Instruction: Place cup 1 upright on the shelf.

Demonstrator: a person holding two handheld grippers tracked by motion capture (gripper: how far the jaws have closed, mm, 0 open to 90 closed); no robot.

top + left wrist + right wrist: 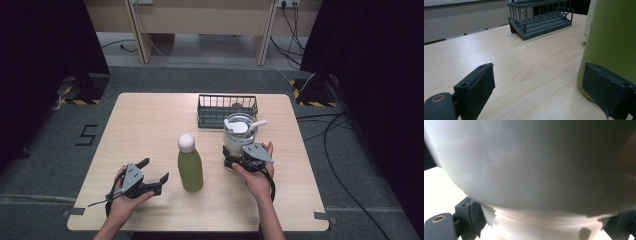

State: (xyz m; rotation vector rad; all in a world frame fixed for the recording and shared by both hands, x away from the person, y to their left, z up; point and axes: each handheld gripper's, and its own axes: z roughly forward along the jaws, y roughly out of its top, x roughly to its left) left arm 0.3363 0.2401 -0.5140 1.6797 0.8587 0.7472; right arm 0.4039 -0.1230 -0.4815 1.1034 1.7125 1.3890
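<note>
High view: left gripper (154, 171) sits wide open beside the green bottle (190, 168) at table centre; right gripper (243, 161) clamps the white jar's (239, 136) base. Judging by this, next comes a steady lift toward the wire rack (227, 111).

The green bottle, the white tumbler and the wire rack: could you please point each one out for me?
green bottle (190, 172), high view, on the middle of its body.
white tumbler (237, 142), high view, on its side wall below the lid.
wire rack (544, 23), left gripper view, on its base tray.
</note>
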